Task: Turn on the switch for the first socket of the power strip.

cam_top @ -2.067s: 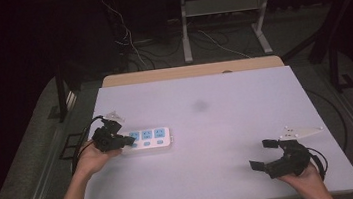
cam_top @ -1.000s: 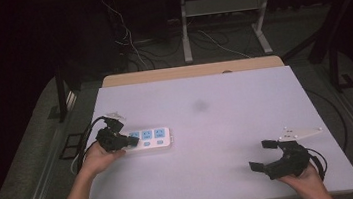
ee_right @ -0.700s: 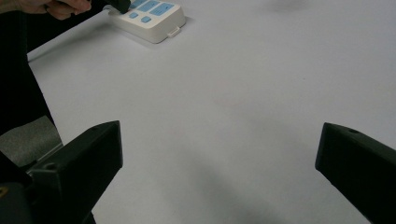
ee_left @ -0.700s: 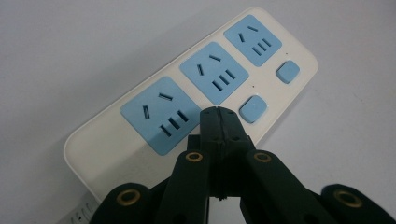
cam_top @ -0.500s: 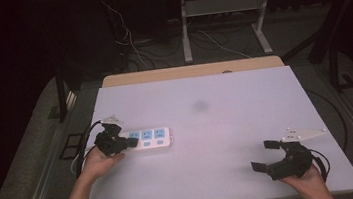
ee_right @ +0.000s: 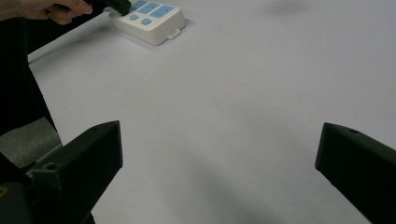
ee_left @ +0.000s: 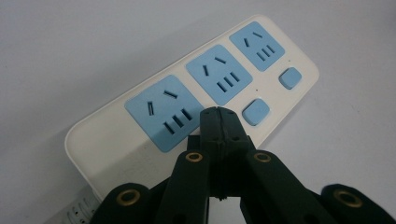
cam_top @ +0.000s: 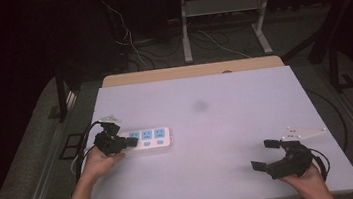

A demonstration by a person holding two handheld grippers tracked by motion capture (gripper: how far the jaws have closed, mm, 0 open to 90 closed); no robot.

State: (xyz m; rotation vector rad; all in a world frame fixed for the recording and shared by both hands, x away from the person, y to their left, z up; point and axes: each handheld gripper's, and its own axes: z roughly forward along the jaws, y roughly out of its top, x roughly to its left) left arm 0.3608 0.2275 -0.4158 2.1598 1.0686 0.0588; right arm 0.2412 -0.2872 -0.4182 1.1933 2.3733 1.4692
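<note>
A white power strip with three blue sockets lies at the left side of the pale worktop, its cord end toward the left edge. The left tongs, clenched tight with nothing between the jaws, press their tip on the strip beside the nearest socket, next to a blue button. At the near right corner, the right tongs rest released, jaws spread wide over bare worktop.
</note>
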